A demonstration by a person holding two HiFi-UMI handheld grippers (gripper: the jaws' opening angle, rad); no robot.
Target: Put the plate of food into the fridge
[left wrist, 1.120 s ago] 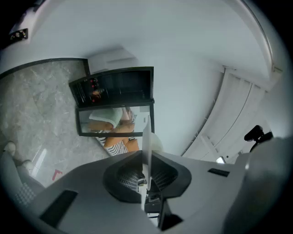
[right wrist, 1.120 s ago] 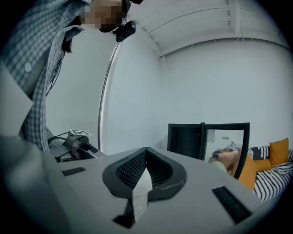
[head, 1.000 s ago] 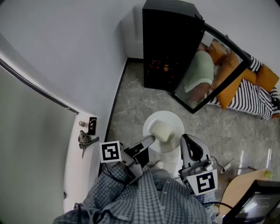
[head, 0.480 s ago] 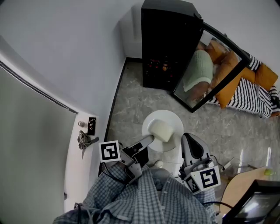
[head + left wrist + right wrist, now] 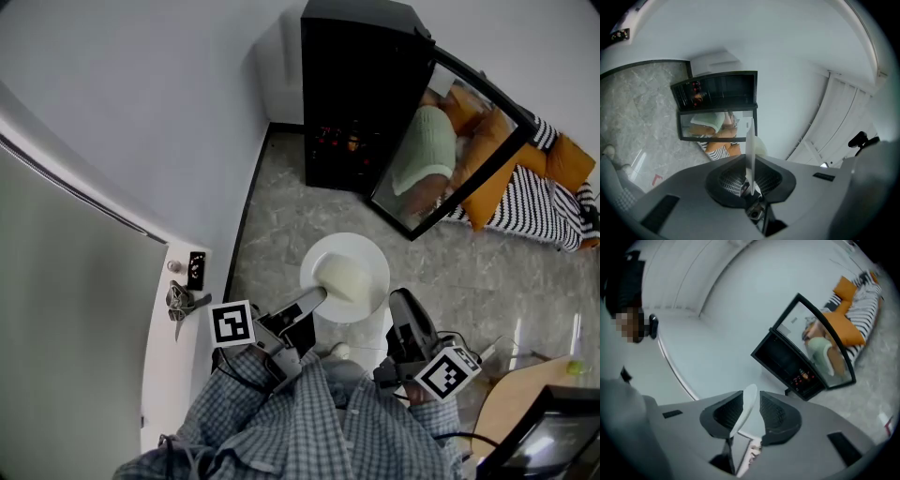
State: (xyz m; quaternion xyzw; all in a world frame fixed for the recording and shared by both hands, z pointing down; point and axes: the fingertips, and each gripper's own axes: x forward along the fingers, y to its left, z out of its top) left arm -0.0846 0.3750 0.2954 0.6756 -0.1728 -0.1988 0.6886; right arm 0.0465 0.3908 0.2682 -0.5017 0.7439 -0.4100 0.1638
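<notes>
A white plate (image 5: 371,258) carrying a pale block of food (image 5: 345,278) hangs above the grey floor, in front of the black fridge (image 5: 361,94), whose glass door (image 5: 459,141) stands open. My left gripper (image 5: 317,296) is shut on the plate's near-left rim; the left gripper view shows that rim (image 5: 750,140) edge-on between the jaws. My right gripper (image 5: 401,304) is at the near-right rim. Its jaws are opening. The right gripper view shows the plate's edge (image 5: 742,411) still between them, with a gap on the right side. The fridge (image 5: 787,362) lies ahead.
A white ledge at the left holds keys (image 5: 180,300) and a small black device (image 5: 197,269). Orange and striped cushions (image 5: 553,187) lie right of the fridge door. A wooden table (image 5: 516,394) and a screen (image 5: 553,441) are at the lower right.
The right gripper's jaws have parted from the plate rim, and its marker cube has swung down and to the right. The plate has shifted slightly left, with the left gripper's hold on it unchanged.
</notes>
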